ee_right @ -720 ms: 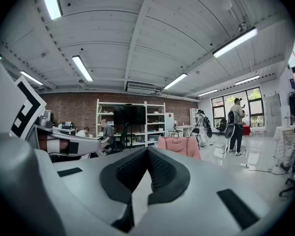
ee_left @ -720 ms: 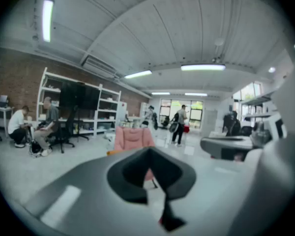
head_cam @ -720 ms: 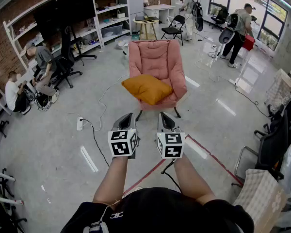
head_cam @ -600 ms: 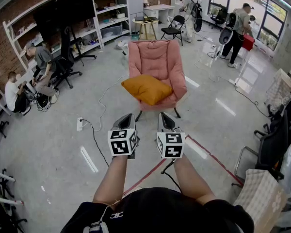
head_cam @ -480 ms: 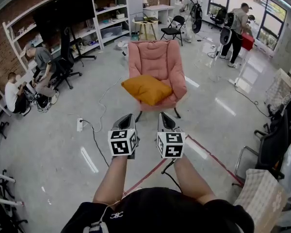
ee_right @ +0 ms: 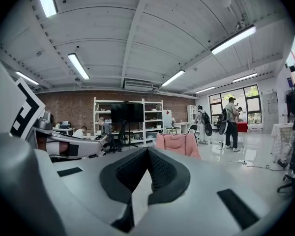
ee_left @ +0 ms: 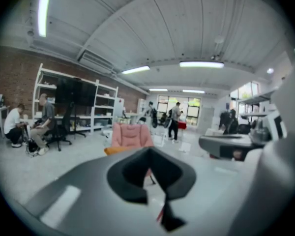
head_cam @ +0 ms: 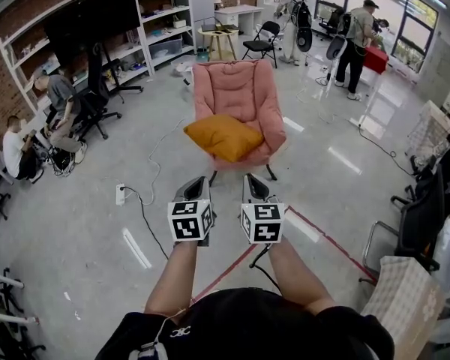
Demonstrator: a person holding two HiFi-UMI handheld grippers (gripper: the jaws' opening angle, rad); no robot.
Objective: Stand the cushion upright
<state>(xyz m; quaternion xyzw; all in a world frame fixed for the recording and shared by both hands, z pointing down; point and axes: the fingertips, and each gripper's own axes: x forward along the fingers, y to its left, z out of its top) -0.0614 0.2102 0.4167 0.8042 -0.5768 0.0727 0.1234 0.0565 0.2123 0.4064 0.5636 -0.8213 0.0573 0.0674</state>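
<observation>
Orange cushion (head_cam: pixel 223 137) flat on the pink armchair (head_cam: pixel 236 85) seat

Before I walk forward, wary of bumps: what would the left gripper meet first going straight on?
Probably the pink armchair, near its orange cushion; only floor lies between, though depth is unclear.

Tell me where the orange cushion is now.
In the head view, the orange cushion lies on the pink armchair's seat, straight ahead of the left gripper and right gripper.
</observation>
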